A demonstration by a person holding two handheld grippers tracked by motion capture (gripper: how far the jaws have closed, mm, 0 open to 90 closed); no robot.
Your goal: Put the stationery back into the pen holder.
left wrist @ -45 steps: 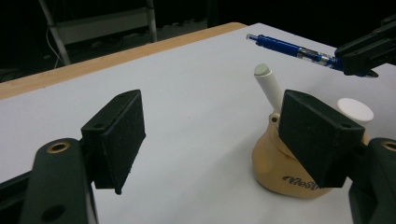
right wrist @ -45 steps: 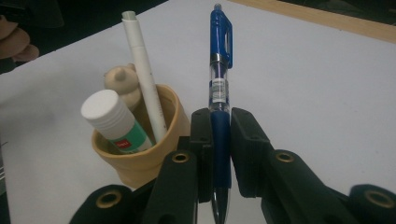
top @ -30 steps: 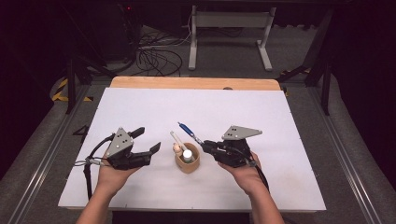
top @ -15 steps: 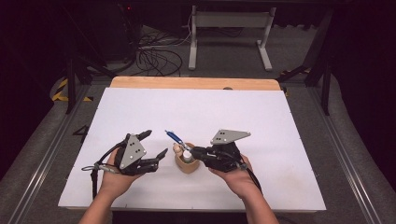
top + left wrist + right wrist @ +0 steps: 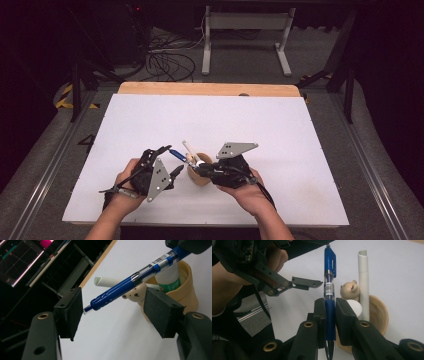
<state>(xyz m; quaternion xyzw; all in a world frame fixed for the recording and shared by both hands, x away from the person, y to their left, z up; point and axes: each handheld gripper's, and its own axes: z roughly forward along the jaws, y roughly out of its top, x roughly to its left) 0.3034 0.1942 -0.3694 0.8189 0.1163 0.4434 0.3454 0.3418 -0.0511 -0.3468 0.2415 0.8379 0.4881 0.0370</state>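
Observation:
My right gripper [image 5: 330,307] is shut on the barrel of a blue pen [image 5: 329,277] and holds it level over a tan cup [image 5: 379,312]. In the cup stand a white tube [image 5: 363,277], a white bottle and a small bear figure [image 5: 349,290]. The pen's clip end [image 5: 125,285] reaches between the pads of my left gripper [image 5: 115,307]. Those jaws have just been closing, and neither pad touches the pen. From above, the left gripper [image 5: 173,160] sits just left of the cup [image 5: 198,177], the right gripper [image 5: 199,167] over its rim.
The white table top [image 5: 300,130] ends in a wooden strip [image 5: 210,88] at the far side. Cables [image 5: 170,60] and a metal stand [image 5: 245,30] lie on the floor beyond. A lit screen [image 5: 22,257] glows at the upper left of the left gripper view.
The left hand has moved right toward the cup and rolled its gripper onto its side. The right gripper has carried the pen leftward over the cup, bringing its end between the left jaws.

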